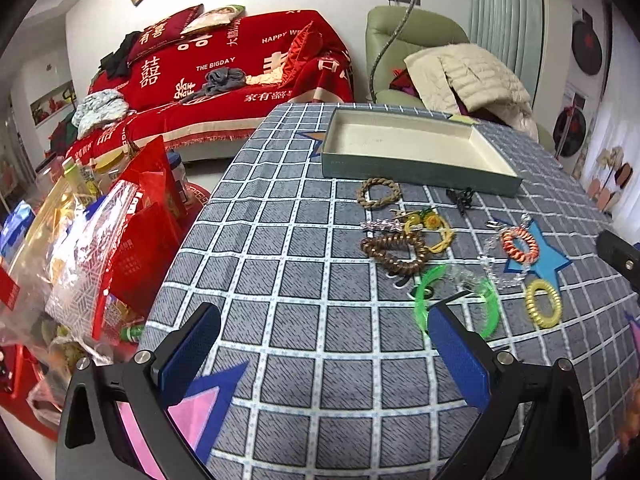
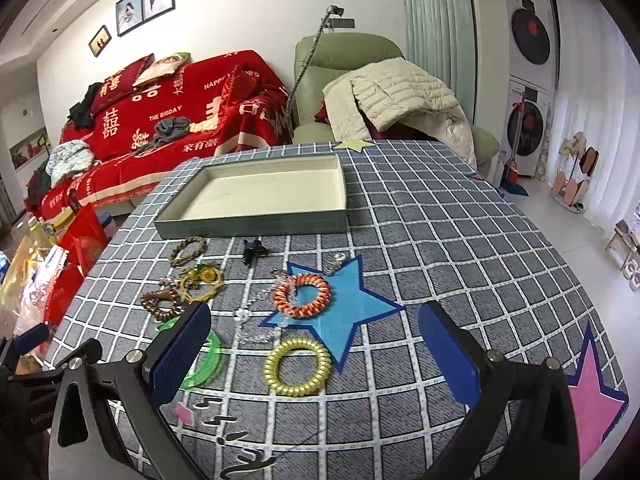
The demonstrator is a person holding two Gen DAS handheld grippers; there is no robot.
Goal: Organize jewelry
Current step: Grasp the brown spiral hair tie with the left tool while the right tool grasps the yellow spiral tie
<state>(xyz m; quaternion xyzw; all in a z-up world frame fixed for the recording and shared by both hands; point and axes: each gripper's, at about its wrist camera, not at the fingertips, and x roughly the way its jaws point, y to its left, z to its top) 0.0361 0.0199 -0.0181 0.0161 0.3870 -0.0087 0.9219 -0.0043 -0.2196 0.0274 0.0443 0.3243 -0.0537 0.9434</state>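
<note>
Both tongs hang spread and empty: the left gripper (image 1: 324, 344) over bare tablecloth (image 1: 280, 280), the right gripper (image 2: 316, 344) framing a yellow coil hair tie (image 2: 298, 366). Remaining jewelry lies mid-table, before the tray (image 2: 256, 222) near the far edge.

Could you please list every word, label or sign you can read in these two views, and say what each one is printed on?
"THE BIGDAY": red sofa cover.
"HAPPY W...", cut off by a fold: same cover.
"囍", large white double-happiness sign: same cover.
"家有...", remaining characters blurred: front of the cover.
"有喜": red cushion.
Print on the red bags: too blurred to read.
Black marks on the tablecloth near the right tool: not readable.
Box: no readable text.
</note>
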